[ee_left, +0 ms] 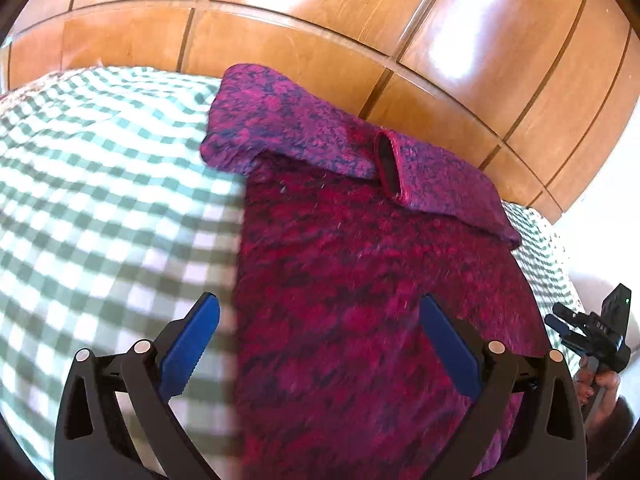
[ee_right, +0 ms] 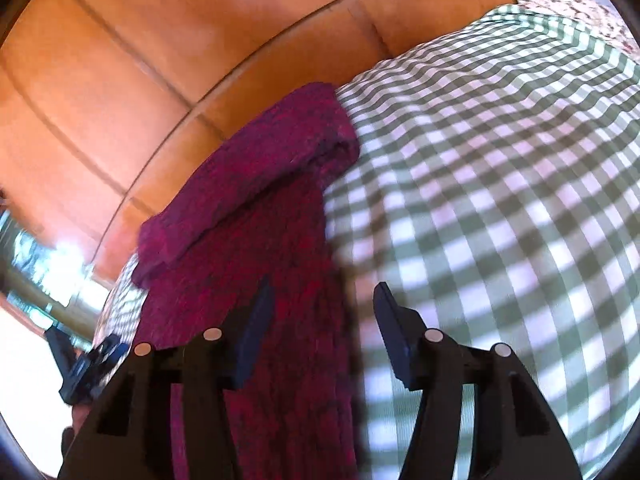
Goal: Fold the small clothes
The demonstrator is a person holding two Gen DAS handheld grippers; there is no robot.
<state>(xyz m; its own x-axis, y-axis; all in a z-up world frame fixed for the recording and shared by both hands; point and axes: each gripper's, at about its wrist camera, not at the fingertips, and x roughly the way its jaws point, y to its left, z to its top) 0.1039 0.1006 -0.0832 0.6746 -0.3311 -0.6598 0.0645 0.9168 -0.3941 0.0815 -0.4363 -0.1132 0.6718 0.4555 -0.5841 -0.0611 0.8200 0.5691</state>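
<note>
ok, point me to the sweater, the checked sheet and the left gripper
sweater (ee_left: 360,280): left wrist view, middle of the flat body.
checked sheet (ee_left: 100,200): left wrist view, bare stretch left of the sweater.
left gripper (ee_left: 320,344): left wrist view, midway between the blue fingertips.

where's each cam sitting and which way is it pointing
Left wrist: on the left gripper, angled down at the sweater on the checked sheet; shows the right gripper and a hand.
Right wrist: on the right gripper, over the sweater's edge; shows the left gripper.
Shared: sweater, sheet, wood panels.
</note>
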